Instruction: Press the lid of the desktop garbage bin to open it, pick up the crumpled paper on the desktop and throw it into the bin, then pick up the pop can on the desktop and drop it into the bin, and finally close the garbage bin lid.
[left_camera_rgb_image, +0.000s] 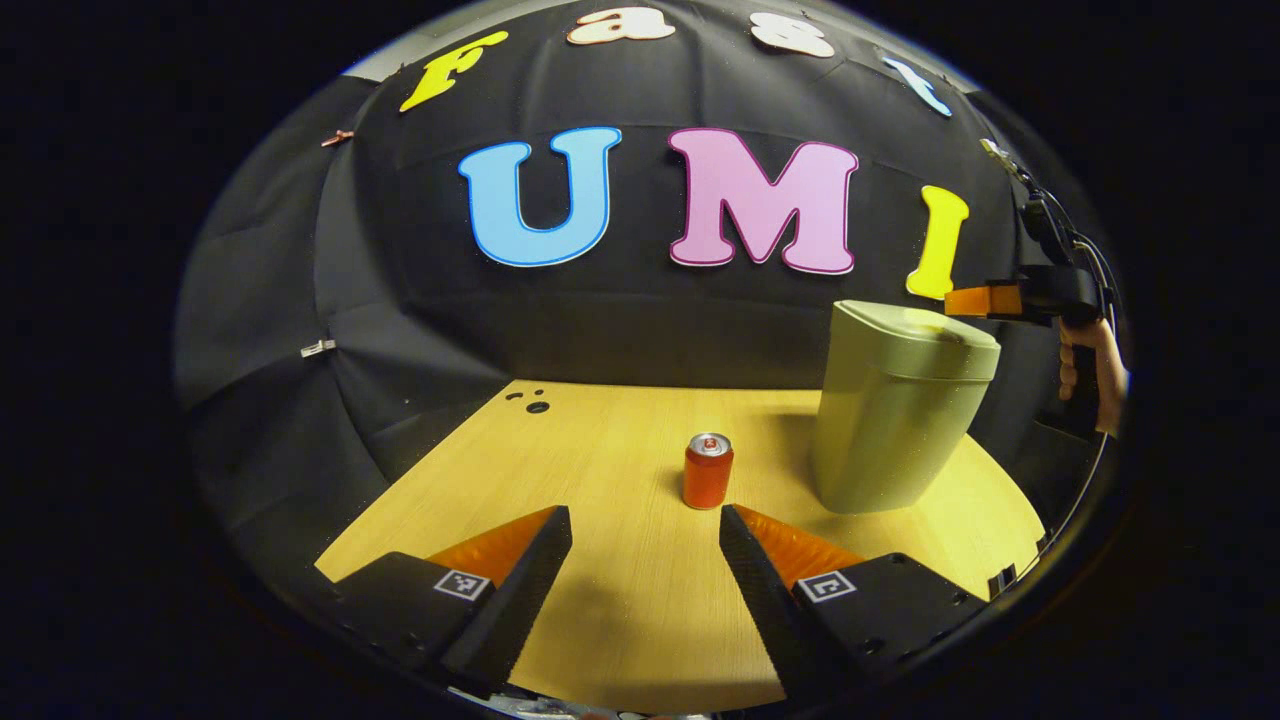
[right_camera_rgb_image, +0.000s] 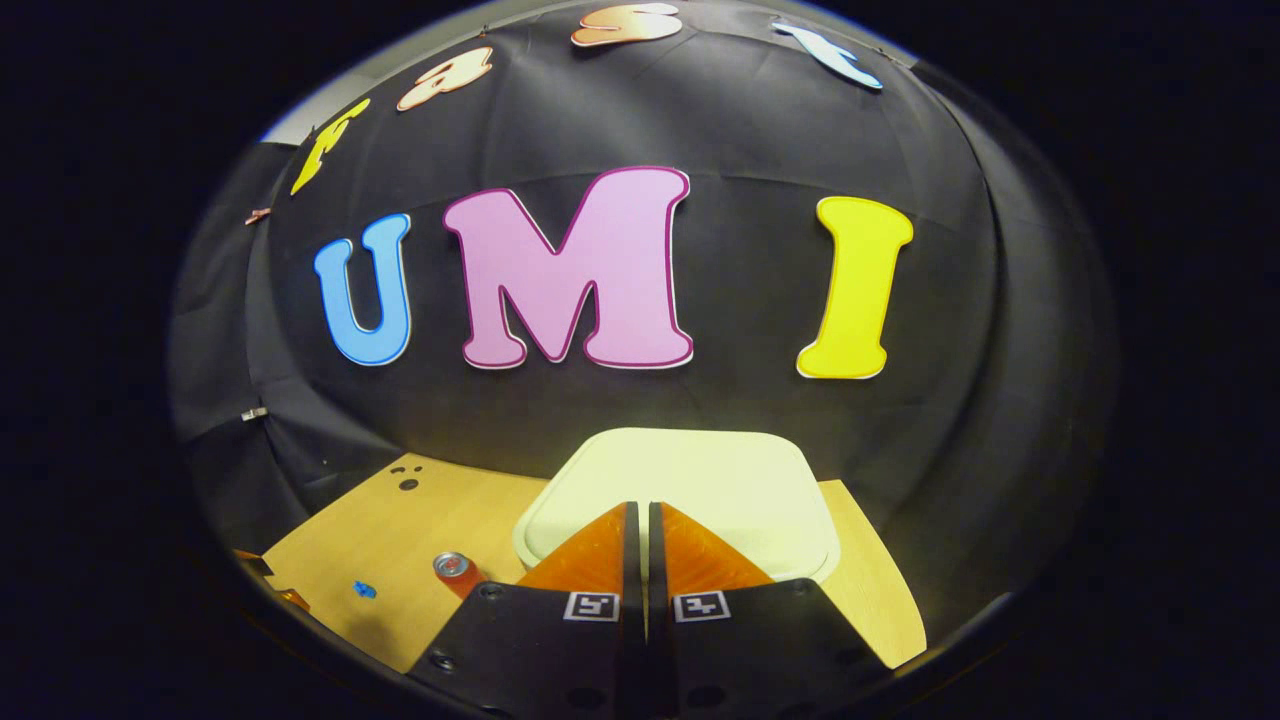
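Pop can (left_camera_rgb_image: 708, 471) upright on desk (left_camera_rgb_image: 620, 600), just ahead of L gripper (left_camera_rgb_image: 645, 528), fingers spread wide. R gripper (right_camera_rgb_image: 641, 520) fingers together, empty, over closed bin lid (right_camera_rgb_image: 700, 480).

Right gripper (right_camera_rgb_image: 640, 520) covers the near edge of the bin lid (right_camera_rgb_image: 700, 470), so contact w/ it can't be told. Pop can (right_camera_rgb_image: 455, 572) partly hidden behind that gripper's body. Can label too small to tell.
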